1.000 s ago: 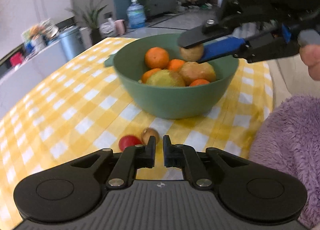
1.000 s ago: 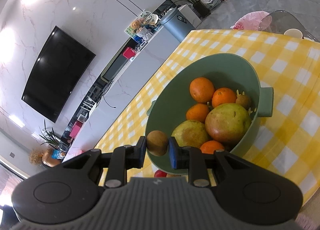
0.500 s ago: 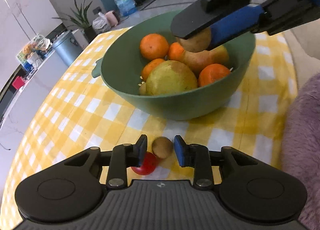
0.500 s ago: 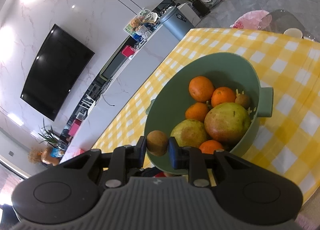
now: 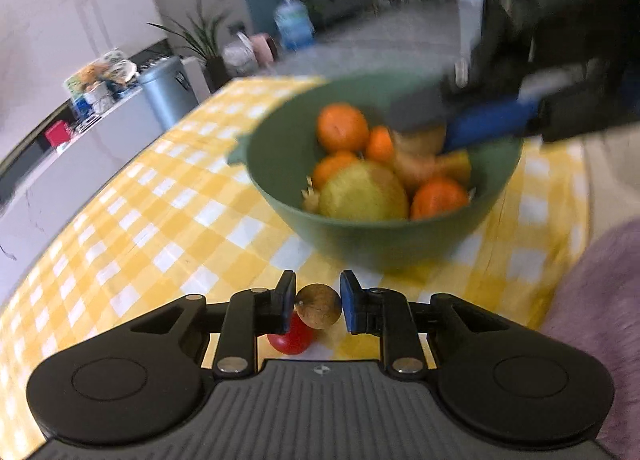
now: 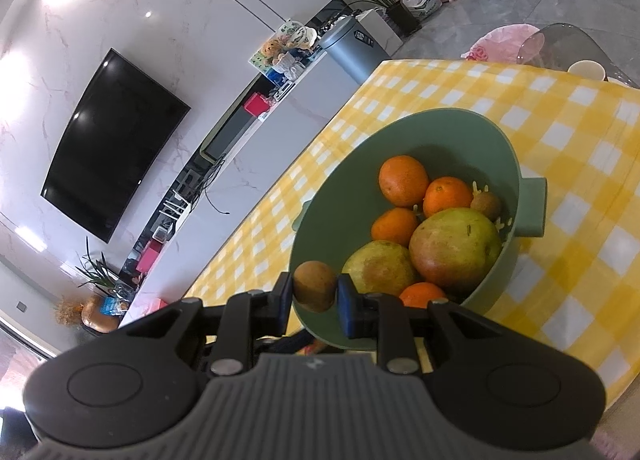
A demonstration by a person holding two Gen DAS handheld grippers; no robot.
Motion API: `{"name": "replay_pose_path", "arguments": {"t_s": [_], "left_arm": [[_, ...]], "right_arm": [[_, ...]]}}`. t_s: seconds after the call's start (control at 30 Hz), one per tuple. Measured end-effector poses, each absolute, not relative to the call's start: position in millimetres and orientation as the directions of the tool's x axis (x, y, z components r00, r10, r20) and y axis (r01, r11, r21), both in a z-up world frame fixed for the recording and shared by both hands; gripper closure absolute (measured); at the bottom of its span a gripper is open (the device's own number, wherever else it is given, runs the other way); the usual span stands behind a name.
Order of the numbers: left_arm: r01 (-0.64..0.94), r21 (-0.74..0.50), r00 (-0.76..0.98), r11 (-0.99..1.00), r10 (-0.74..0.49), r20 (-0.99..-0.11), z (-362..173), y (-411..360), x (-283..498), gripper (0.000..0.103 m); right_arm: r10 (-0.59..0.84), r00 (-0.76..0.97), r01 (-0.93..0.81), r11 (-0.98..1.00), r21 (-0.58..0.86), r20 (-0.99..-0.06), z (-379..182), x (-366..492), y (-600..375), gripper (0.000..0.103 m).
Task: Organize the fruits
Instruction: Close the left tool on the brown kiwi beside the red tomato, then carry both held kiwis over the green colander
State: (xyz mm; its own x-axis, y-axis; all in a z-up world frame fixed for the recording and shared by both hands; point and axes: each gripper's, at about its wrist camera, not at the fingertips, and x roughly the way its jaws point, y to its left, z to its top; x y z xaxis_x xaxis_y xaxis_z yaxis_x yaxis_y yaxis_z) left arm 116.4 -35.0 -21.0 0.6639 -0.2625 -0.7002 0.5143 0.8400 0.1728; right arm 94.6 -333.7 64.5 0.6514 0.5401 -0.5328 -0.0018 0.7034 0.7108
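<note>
A small brown fruit (image 6: 315, 286) is clamped between the fingers (image 6: 282, 302) of the right gripper (image 6: 314, 304), over the near rim of a green bowl (image 6: 452, 128). In the bowl, oranges (image 6: 403, 180), two large green-red fruits (image 6: 456, 248) and another small brown fruit (image 6: 485, 204) are seen. The bowl is set on a tabletop covered by a yellow checked cloth (image 6: 568, 132). A wall-mounted television (image 6: 112, 164) is visible beyond.

Bare checked cloth (image 5: 132, 228) left of bowl (image 5: 380, 240); right tool (image 5: 448, 120) over its fruit.
</note>
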Motion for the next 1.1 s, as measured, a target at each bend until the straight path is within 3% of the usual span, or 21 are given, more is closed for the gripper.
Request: {"name": "replay_pose_path", "arguments": {"t_s": [0.57, 0.73, 1.1], "left_arm": [[0.350, -0.234, 0.705, 0.907, -0.419, -0.573, 45, -10, 110, 0.077], [0.274, -0.454, 0.643, 0.848, -0.513, -0.569, 39, -16, 137, 0.077], [0.144, -0.513, 0.621, 0.846, -0.481, -0.619, 13, -35, 180, 0.077]], "right_arm": [[0.519, 0.691, 0.022, 0.681, 0.732, -0.504, 66, 95, -346, 0.083], [0.485, 0.722, 0.074, 0.654, 0.753, -0.493, 59, 95, -365, 0.083], [0.461, 0.761, 0.143, 0.567, 0.811, -0.457, 41, 94, -398, 0.083]]}}
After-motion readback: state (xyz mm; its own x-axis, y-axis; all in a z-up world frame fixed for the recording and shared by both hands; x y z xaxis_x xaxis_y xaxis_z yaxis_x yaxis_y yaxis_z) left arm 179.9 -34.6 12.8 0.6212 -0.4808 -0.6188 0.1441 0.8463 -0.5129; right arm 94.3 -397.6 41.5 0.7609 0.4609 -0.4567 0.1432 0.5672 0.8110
